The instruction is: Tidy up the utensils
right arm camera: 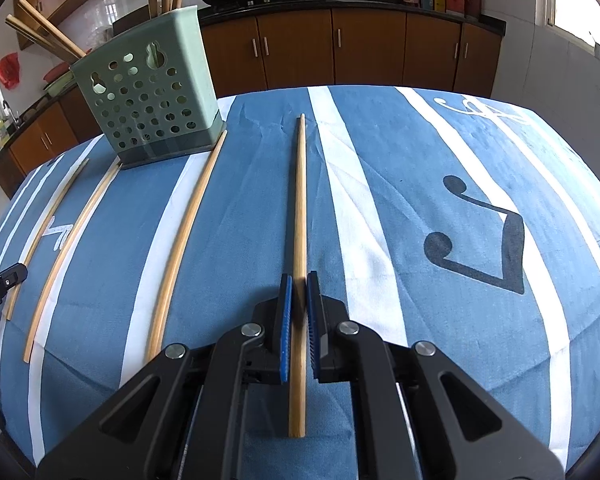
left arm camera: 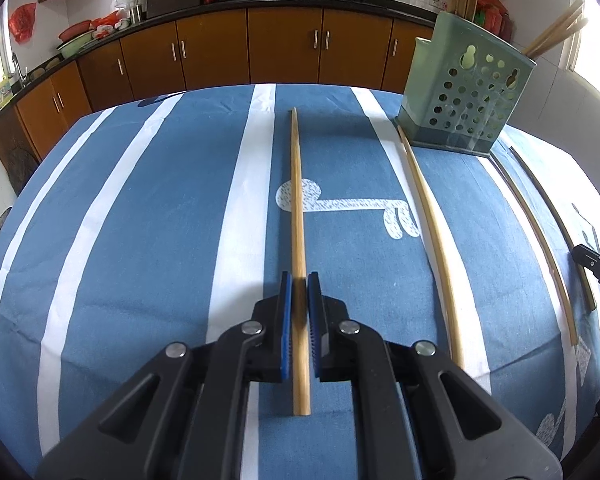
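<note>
Wooden chopsticks lie lengthwise on a blue-and-white striped tablecloth. My left gripper [left arm camera: 300, 280] straddles one chopstick [left arm camera: 297, 200]; its blue pads stand narrowly apart on either side of it, with small gaps. My right gripper [right arm camera: 299, 280] straddles another chopstick [right arm camera: 300, 200] the same way. A green perforated utensil holder [left arm camera: 466, 92] stands at the back with several chopsticks upright in it; it also shows in the right wrist view [right arm camera: 148, 92]. The right gripper's tip shows at the left wrist view's right edge [left arm camera: 596, 268].
Loose chopsticks lie between the grippers: one [left arm camera: 432, 232] runs to the holder's base, two more [left arm camera: 540, 240] lie beyond it. In the right wrist view they lie at left [right arm camera: 184, 240]. Wooden kitchen cabinets [left arm camera: 284, 46] and a counter with woks stand behind the table.
</note>
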`<state>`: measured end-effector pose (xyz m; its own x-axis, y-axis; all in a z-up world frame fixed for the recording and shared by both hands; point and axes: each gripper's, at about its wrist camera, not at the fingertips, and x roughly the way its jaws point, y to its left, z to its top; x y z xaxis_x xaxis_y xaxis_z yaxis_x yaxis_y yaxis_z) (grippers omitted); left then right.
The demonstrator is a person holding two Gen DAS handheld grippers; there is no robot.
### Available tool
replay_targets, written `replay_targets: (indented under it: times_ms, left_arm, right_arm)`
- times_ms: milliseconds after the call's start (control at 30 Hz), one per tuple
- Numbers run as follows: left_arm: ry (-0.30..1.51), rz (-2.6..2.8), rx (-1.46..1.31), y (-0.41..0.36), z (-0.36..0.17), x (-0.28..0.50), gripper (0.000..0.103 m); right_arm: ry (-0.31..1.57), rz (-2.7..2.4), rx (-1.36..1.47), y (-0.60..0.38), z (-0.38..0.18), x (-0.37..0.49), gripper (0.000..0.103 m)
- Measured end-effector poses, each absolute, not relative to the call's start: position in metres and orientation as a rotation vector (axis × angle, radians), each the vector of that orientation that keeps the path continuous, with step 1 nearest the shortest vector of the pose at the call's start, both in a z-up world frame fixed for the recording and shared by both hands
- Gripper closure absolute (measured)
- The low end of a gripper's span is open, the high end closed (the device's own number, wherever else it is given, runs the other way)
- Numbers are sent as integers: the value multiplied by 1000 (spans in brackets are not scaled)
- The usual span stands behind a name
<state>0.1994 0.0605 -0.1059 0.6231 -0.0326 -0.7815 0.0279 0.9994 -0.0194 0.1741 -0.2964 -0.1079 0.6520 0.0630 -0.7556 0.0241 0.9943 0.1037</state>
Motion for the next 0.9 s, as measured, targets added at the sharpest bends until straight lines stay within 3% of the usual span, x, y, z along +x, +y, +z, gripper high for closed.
replay_targets:
  times_ms: [900]
  left_arm:
    - [895,-23,13,59,-106,196,95]
  right_arm:
    - [862,35,120,-296,-107,169,95]
